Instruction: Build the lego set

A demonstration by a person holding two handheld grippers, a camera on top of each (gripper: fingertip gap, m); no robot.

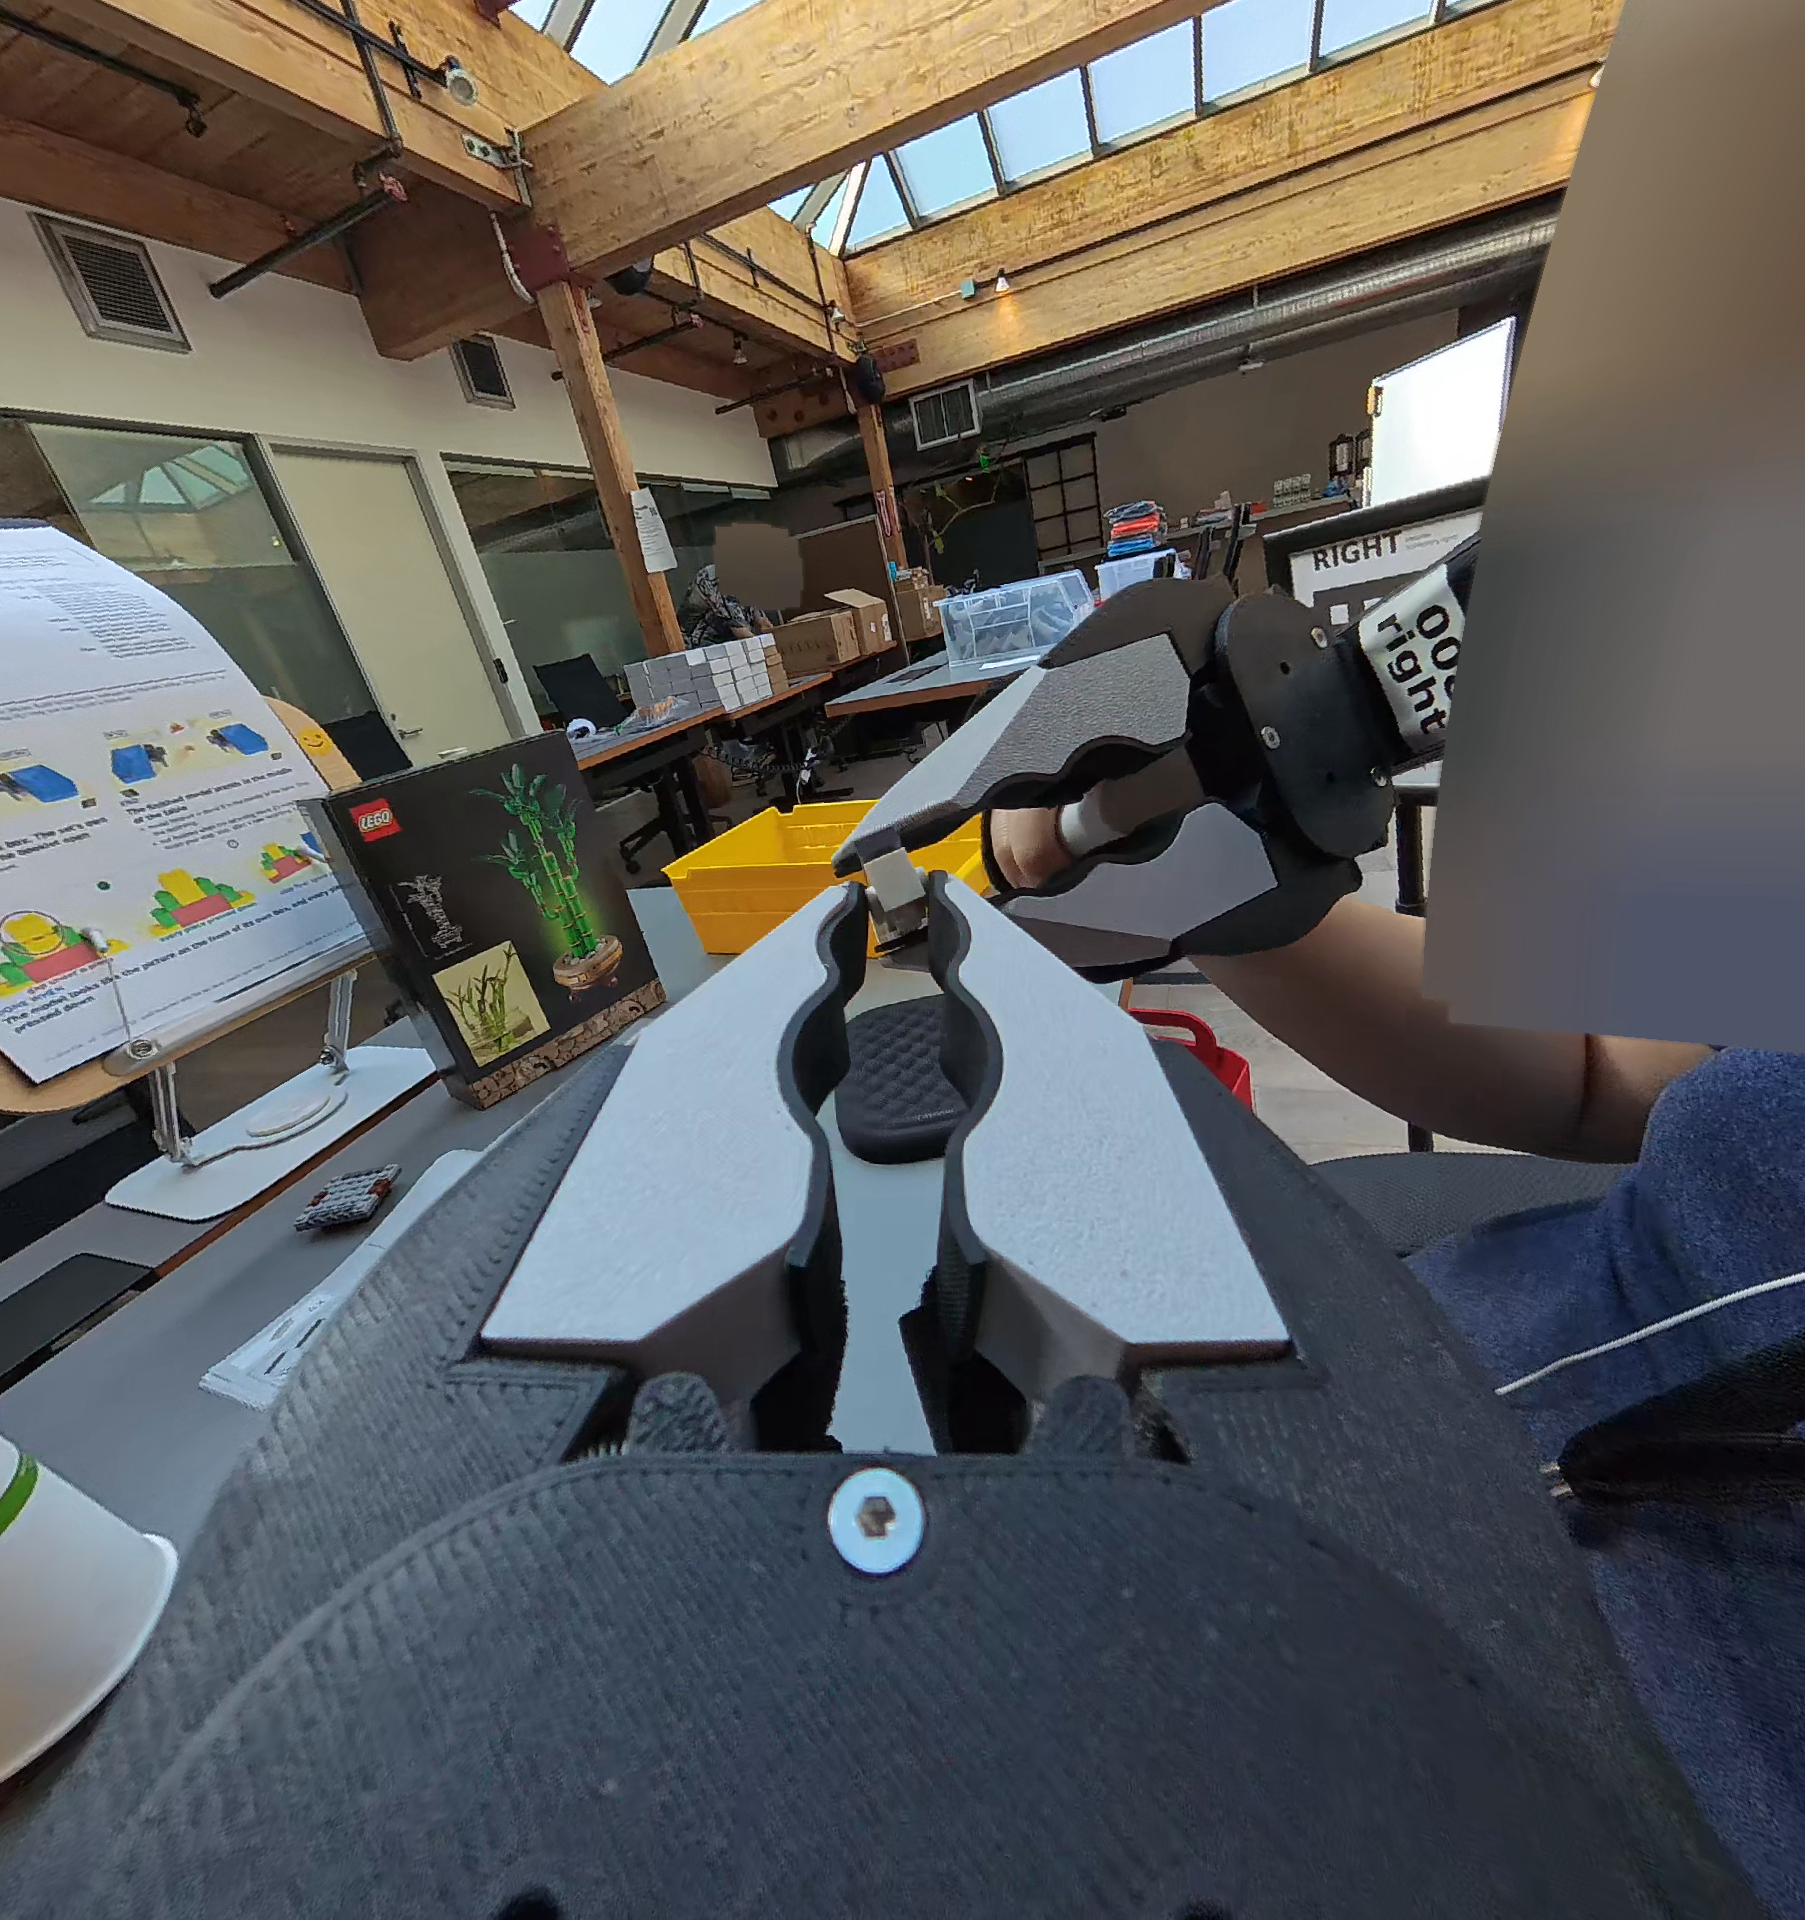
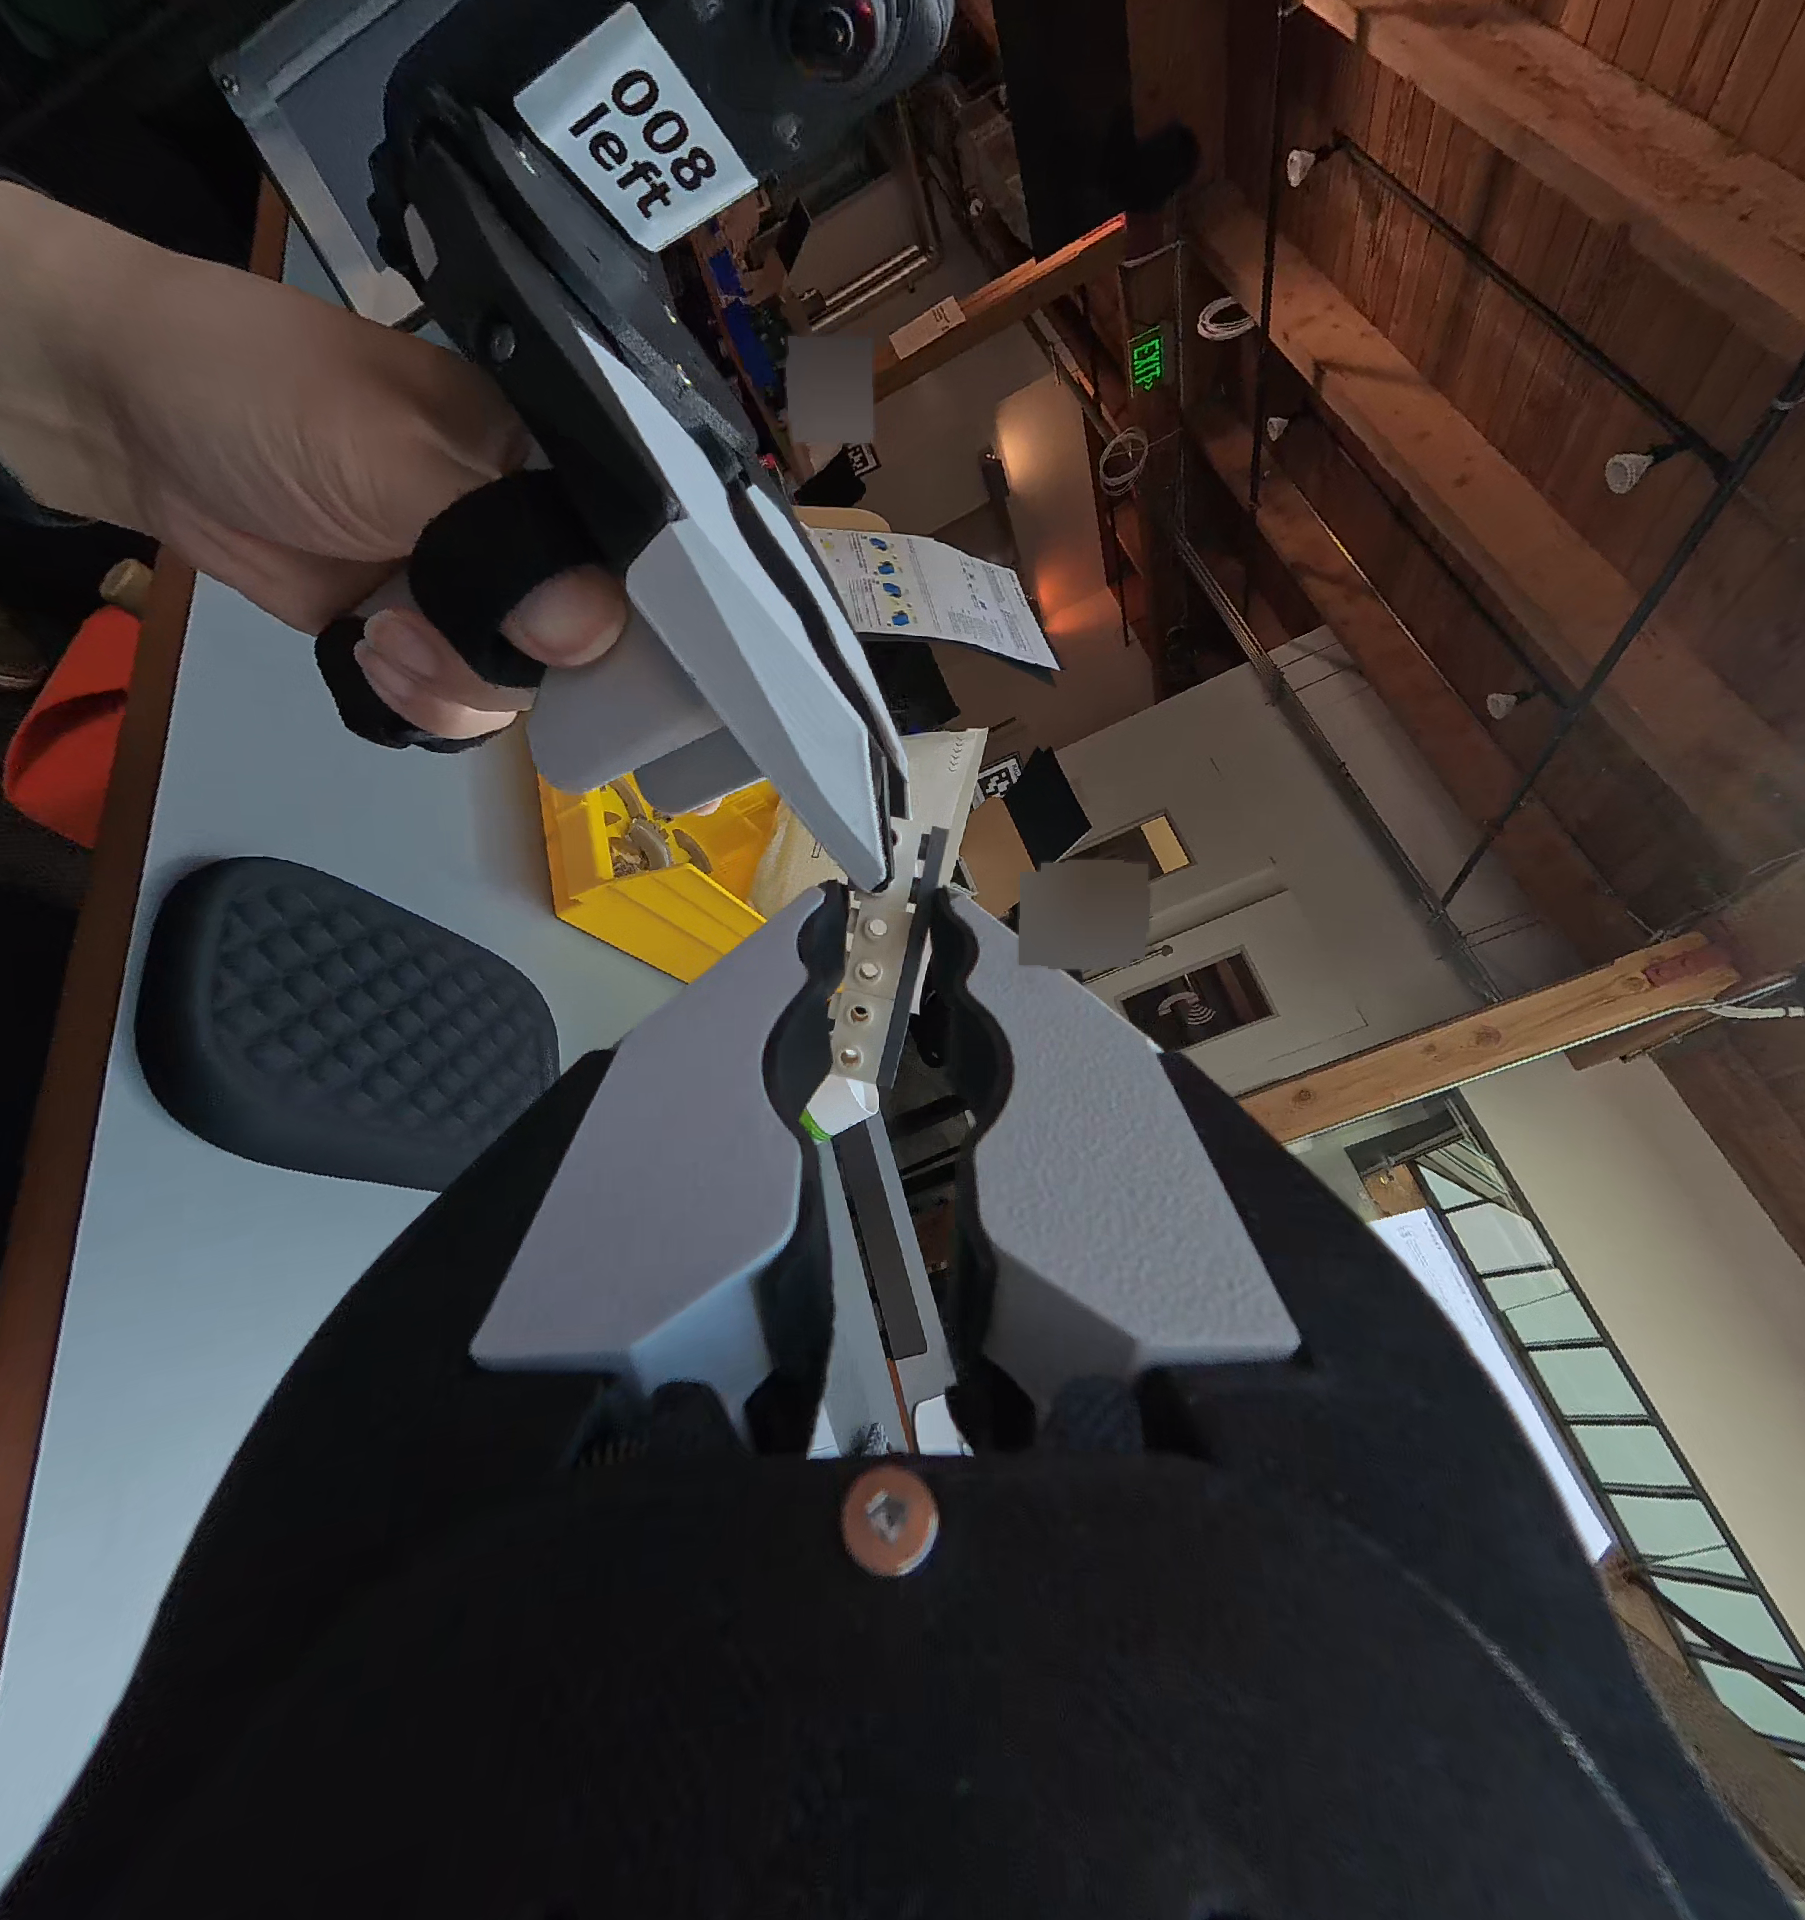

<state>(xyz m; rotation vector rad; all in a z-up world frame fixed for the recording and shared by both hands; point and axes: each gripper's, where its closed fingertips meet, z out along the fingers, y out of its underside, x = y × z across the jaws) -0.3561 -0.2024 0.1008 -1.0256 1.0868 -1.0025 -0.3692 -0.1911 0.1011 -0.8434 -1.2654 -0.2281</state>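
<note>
A small pale grey Lego assembly [image 1: 893, 891] with a dark plate on one side is held in the air between both grippers. My left gripper [image 1: 898, 906] is shut on its lower end. My right gripper [image 1: 858, 857] comes in from the right and pinches its top. In the right wrist view the assembly [image 2: 867, 971] shows a row of stud holes and lies between the tips of my right gripper [image 2: 882, 920], which is shut on it. The left gripper [image 2: 880, 875] reaches in from the upper left and meets the assembly's far end.
A yellow bin [image 1: 773, 862] with tan parts [image 2: 649, 831] stands behind the grippers. A black textured pad [image 1: 898, 1081] lies on the grey table [image 2: 285, 790]. At left are the Lego box [image 1: 493, 914], an instruction sheet on a stand [image 1: 98, 800], a small dark brick assembly [image 1: 347, 1195] and a paper cup [image 1: 25, 1590]. Less than 4 cm separates the two grippers' tips.
</note>
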